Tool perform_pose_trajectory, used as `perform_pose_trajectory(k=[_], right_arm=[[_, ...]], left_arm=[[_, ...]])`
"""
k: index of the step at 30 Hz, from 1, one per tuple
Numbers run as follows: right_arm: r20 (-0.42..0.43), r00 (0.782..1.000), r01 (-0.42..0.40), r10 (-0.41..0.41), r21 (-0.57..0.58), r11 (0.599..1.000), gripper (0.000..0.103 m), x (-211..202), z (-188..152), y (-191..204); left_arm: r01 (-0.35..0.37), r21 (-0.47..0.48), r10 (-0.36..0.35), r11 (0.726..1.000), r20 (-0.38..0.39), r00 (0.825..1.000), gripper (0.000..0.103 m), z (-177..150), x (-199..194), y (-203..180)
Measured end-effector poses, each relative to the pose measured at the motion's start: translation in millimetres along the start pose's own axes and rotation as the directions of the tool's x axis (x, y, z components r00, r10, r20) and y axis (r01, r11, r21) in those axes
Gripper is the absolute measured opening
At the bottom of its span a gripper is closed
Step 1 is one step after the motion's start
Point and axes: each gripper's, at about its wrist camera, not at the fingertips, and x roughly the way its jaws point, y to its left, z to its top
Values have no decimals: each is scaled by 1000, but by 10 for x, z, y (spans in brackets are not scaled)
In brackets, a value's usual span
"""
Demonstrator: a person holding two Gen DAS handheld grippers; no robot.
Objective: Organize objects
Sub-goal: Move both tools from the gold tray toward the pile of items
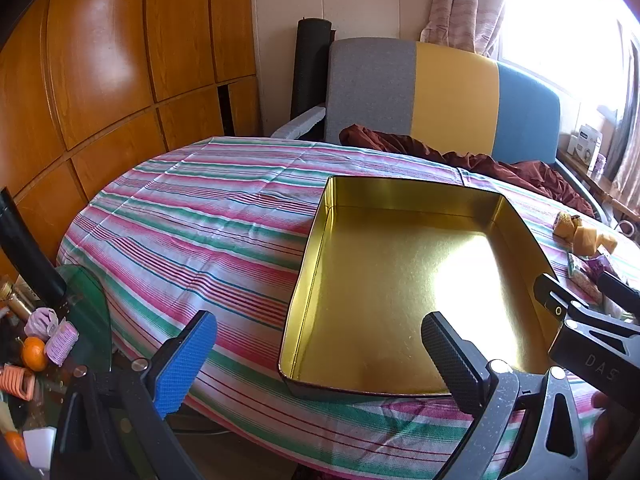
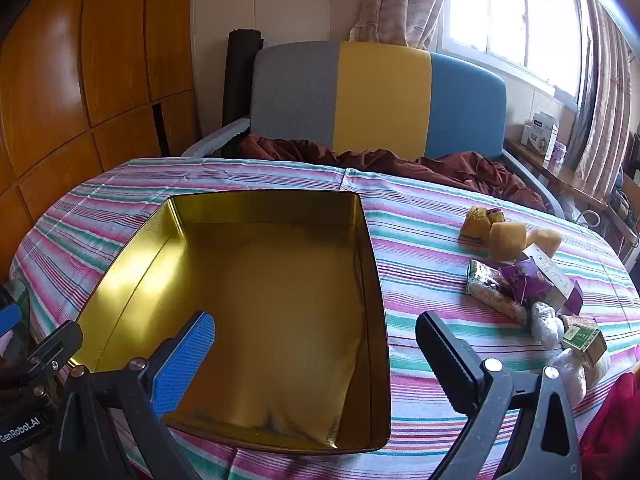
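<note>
- The left gripper (image 1: 320, 360) has its jaws spread wide with nothing between them; its blue finger sits at 7 o'clock in the left wrist view and its black finger at 5 o'clock.
- The right gripper (image 2: 316, 360) is likewise spread wide and empty, angled down over the table.
- Just beyond both grippers lies an open gold tin (image 1: 400, 280), its near wall between the left gripper's fingers; in the right wrist view the tin (image 2: 260, 300) fills the middle and 8 o'clock.
- The tin rests on a striped tablecloth (image 2: 420, 248), with nothing in it.
- At 3 o'clock from the right gripper, well clear of the tin, a cluster of small packets (image 2: 520, 288) lies on the cloth, apart from the jaws.
- Further off at 2 o'clock sit yellow wrapped pieces (image 2: 506, 238).
- At 12 o'clock, behind the table, stands a grey, yellow and blue sofa (image 2: 380, 100) with dark red cloth (image 2: 460, 172) on it.
</note>
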Motion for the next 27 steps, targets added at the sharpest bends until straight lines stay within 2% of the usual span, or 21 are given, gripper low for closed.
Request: perform_pose_trajectory(k=[14, 27], right_arm=[[35, 999, 5, -6, 28, 1000, 102, -93, 55, -147], [97, 991, 70, -87, 168, 983, 102, -325, 293, -889]], left_arm=[[-3, 62, 2, 998, 25, 1000, 103, -37, -28, -152], [1, 143, -9, 990, 59, 998, 103, -26, -104, -369]])
